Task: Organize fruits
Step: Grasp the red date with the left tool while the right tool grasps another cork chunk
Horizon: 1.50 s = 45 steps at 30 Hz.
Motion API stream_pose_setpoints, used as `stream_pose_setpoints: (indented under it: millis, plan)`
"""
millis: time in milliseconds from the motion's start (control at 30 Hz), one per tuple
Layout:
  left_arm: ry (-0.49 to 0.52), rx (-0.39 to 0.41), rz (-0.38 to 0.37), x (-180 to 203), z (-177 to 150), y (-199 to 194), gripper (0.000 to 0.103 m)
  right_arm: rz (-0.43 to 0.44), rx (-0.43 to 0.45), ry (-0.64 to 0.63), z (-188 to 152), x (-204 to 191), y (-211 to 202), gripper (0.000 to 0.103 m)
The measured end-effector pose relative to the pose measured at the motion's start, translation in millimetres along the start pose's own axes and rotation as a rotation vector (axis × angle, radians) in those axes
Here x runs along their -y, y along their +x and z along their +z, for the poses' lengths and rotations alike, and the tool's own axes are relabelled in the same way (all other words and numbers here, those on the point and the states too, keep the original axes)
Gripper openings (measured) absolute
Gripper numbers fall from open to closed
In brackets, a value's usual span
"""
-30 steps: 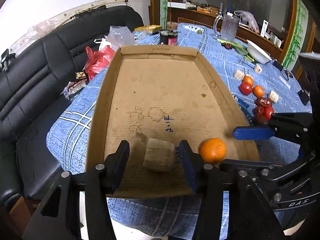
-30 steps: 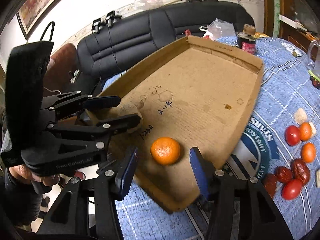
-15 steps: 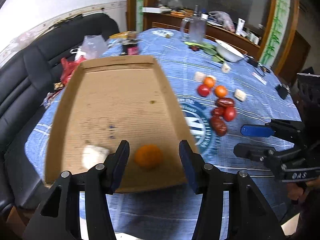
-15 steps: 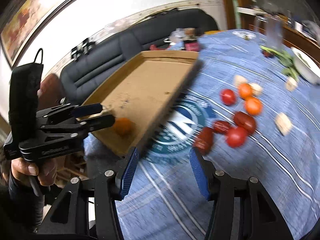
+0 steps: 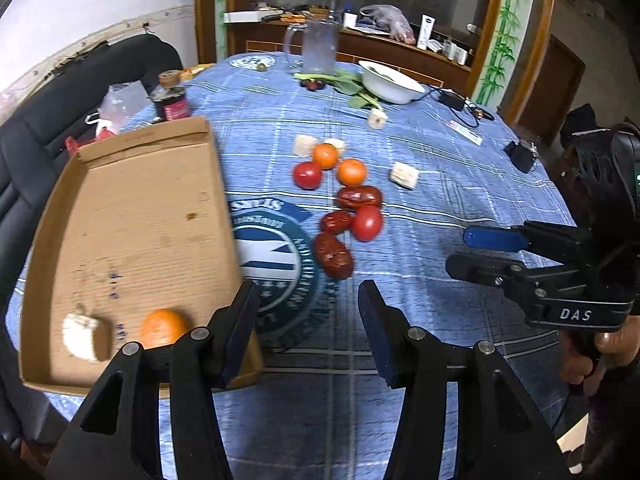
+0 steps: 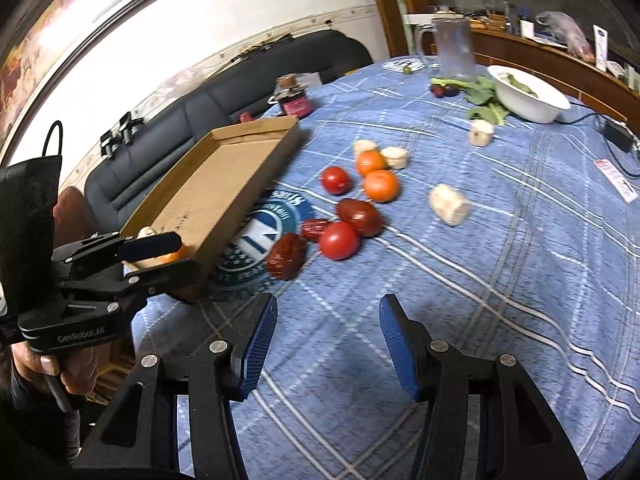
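In the cardboard tray [image 5: 132,216], near corner, sit one orange [image 5: 163,327] and a pale chunk [image 5: 82,335]; a second ago each claw framed one of them, now both have swung right to face the loose pile on the blue surface [image 5: 432,208]. So two items look dropped off and a new pick is next (my read). Left claw [image 5: 306,330] released, empty, low, aimed at the dark red dates [image 5: 333,250]. Right claw [image 6: 325,346] also spread, empty, hovering short of the tomato [image 6: 338,240]. Two more oranges [image 5: 351,172], tomatoes and pale chunks lie unsorted beside the tray.
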<state>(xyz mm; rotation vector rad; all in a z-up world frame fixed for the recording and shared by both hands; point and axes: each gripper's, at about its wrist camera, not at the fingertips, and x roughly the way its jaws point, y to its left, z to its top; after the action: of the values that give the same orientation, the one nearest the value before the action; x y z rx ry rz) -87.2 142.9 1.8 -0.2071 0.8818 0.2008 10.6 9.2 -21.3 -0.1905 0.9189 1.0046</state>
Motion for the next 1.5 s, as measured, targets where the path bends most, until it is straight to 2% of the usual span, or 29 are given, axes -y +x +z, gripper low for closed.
stream_pose_setpoints:
  millis: [333, 733, 833, 900, 933, 1000, 1133, 1500]
  plan:
    - [-0.006, -0.047, -0.049, 21.5, 9.0, 31.5, 0.05, -0.093, 0.024, 0.019, 9.1, 28.6, 2.8, 0.055]
    - [-0.029, -0.104, 0.003, 16.8, 20.8, 77.1, 0.05, -0.173, 0.009, 0.029, 56.2, 67.7, 56.5, 0.054]
    - [-0.003, -0.101, 0.042, 19.4, 22.9, 83.3, 0.05, -0.197, -0.005, 0.008, 62.0, 70.0, 71.2, 0.052]
    - [0.01, -0.095, 0.046, 21.0, 23.8, 85.7, 0.045, -0.205, -0.03, -0.002, 63.2, 71.9, 83.1, 0.042]
    - [0.007, -0.101, 0.025, 20.9, 23.9, 87.5, 0.029, -0.206, -0.037, -0.002, 62.8, 72.1, 86.2, 0.034]
    - [0.002, -0.098, 0.008, 20.1, 23.5, 88.8, 0.025, -0.215, -0.026, -0.016, 61.3, 69.5, 85.7, 0.034]
    - [0.013, -0.09, -0.015, 23.6, 21.6, 84.7, 0.025, -0.202, -0.004, -0.01, 55.5, 64.4, 70.6, 0.032]
    - [0.011, -0.025, 0.007, 24.8, 23.7, 54.8, 0.026, -0.112, 0.092, 0.026, 37.6, 33.7, 14.0, 0.032]
